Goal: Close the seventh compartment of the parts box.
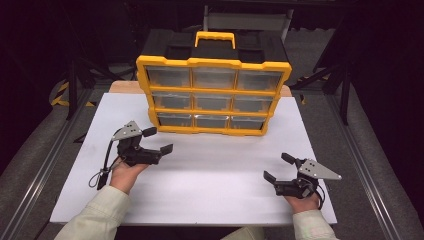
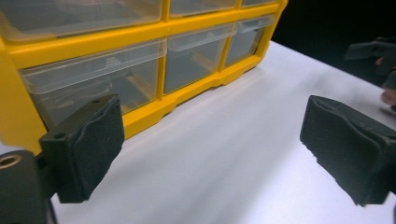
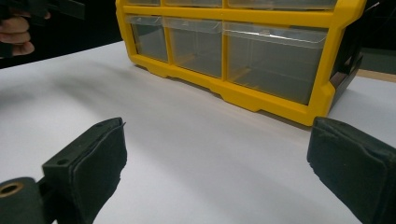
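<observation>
White surface (image 1: 200,185), yellow drawer organizer (image 1: 212,95) at back. Left tool (image 1: 159,140) near organizer's lower-left corner, jaws wide, empty. Right tool (image 1: 278,167) well apart from organizer, jaws wide, empty.

organiser's (image 2: 140,70) top rows cut off in both gripper views; drawer (image 3: 273,60) contents too faint to tell

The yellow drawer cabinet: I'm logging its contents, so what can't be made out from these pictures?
- Yellow plastic cabinet with clear drawers: contents too small and glary in the high view.
- Its top row: cut off by the upper edge in both gripper views.
- Its back: hidden by its own black body.
</observation>
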### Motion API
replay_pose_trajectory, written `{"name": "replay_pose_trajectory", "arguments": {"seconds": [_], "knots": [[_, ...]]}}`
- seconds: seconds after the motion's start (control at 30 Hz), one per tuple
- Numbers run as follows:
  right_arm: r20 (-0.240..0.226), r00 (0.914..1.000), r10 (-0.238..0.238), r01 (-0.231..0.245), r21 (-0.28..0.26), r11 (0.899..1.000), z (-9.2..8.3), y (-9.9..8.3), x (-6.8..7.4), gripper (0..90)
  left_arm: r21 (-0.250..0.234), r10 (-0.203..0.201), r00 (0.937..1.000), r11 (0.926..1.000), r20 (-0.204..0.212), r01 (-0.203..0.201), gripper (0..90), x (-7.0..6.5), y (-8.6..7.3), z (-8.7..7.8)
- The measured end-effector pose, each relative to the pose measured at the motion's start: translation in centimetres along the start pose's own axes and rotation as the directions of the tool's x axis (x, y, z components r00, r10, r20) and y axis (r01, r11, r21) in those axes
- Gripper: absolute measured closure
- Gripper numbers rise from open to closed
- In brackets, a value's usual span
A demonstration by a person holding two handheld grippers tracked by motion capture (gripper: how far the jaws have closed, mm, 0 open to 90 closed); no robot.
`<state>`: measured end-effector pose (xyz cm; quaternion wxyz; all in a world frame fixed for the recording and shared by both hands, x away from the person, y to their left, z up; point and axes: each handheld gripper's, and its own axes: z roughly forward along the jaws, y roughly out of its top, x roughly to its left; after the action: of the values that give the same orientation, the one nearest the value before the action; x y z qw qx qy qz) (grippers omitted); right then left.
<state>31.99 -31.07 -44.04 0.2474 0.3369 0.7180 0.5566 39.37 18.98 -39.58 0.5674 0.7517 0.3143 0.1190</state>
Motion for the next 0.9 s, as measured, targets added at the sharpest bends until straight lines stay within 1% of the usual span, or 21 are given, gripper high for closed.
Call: {"name": "replay_pose_trajectory", "arguments": {"seconds": [0.13,0.17,0.27,0.33,0.37,0.43,0.67,0.73,0.77,0.8,0.9], "knots": [[0.003,1.0000,-0.003,0.003,0.002,1.000,0.1,0.0,0.0,5.1,-0.033,0.001,1.0000,0.9995,0.007,-0.001,4.1,-0.1,-0.2,-1.6],[0.003,1.0000,-0.004,0.004,0.003,1.000,0.1,0.0,0.1,5.1,-0.039,0.011,0.9999,0.9992,0.004,-0.011,4.0,-0.1,-0.3,-2.0],[0.005,1.0000,-0.005,0.005,0.006,1.000,0.1,0.0,0.1,5.1,-0.046,0.023,0.9997,0.9986,-0.004,-0.023,3.3,-0.1,-0.7,-2.9],[0.010,0.9999,-0.003,0.003,0.005,1.000,0.1,0.0,0.1,4.7,-0.048,0.024,0.9997,0.9985,-0.002,-0.024,2.7,-0.1,-0.9,-3.5],[0.011,0.9999,-0.005,0.005,0.004,1.000,0.1,0.0,0.1,4.6,-0.057,0.021,0.9998,0.9982,0.000,-0.021,2.6,0.0,-1.2,-3.9],[0.014,0.9999,-0.006,0.006,0.007,1.000,0.1,0.0,0.1,4.5,-0.067,0.017,0.9999,0.9976,0.000,-0.017,2.2,0.0,-1.5,-4.5],[0.013,0.9999,-0.009,0.009,0.003,1.000,0.1,0.0,0.1,3.4,-0.086,0.033,0.9993,0.9957,-0.016,-0.034,1.4,0.1,-2.5,-6.0],[0.018,0.9998,-0.009,0.009,0.004,1.000,0.1,0.0,0.1,3.0,-0.102,0.034,0.9991,0.9941,-0.026,-0.037,1.4,0.1,-2.9,-6.5],[0.018,0.9998,-0.009,0.009,0.004,1.000,0.1,0.0,0.1,2.8,-0.107,0.043,0.9985,0.9932,-0.033,-0.046,1.5,0.1,-3.1,-6.8],[0.016,0.9998,-0.011,0.011,0.003,1.000,0.1,0.0,0.1,2.8,-0.120,0.037,0.9988,0.9919,-0.033,-0.041,1.6,0.1,-3.4,-7.0],[0.013,0.9999,-0.009,0.009,0.001,1.000,0.1,0.0,0.2,2.2,-0.134,0.044,0.9985,0.9899,-0.033,-0.048,1.7,0.2,-4.1,-7.7]]}}
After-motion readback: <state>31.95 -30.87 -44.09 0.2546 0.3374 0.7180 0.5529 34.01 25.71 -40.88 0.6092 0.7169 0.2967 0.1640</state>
